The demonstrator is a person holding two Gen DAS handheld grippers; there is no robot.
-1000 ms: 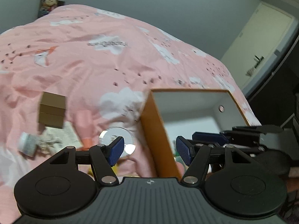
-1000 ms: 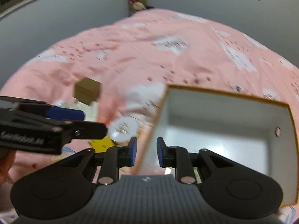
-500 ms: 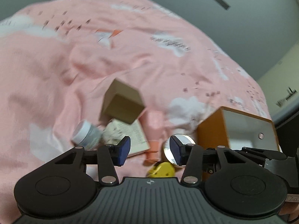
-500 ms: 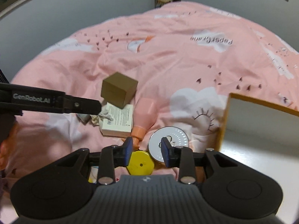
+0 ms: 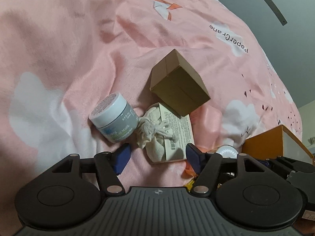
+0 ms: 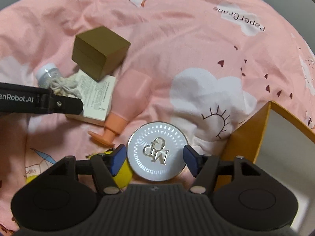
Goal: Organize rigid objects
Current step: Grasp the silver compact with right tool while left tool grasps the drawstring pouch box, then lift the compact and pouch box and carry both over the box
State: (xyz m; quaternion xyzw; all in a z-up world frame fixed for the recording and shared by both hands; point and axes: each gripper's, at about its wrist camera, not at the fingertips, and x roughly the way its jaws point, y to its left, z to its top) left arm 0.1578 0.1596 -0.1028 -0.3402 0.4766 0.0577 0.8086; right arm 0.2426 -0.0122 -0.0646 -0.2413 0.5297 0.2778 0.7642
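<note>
Rigid items lie in a cluster on a pink bedspread. My left gripper is open, its jaws on either side of a flat white carton with a cloth pouch on it. A grey-lidded jar lies left of it and a brown cube box behind. My right gripper is open around a round silver tin, not clamped. A pink bottle and a yellow object lie nearby. The orange open box stands at the right.
The orange box also shows at the right edge of the left wrist view. The left gripper's arm crosses the right wrist view over the carton. The bedspread is wrinkled, with bare cloth behind the cluster.
Both grippers swung left from the orange box down toward the cluster and opened wider. The left now brackets the carton, the right the silver tin.
</note>
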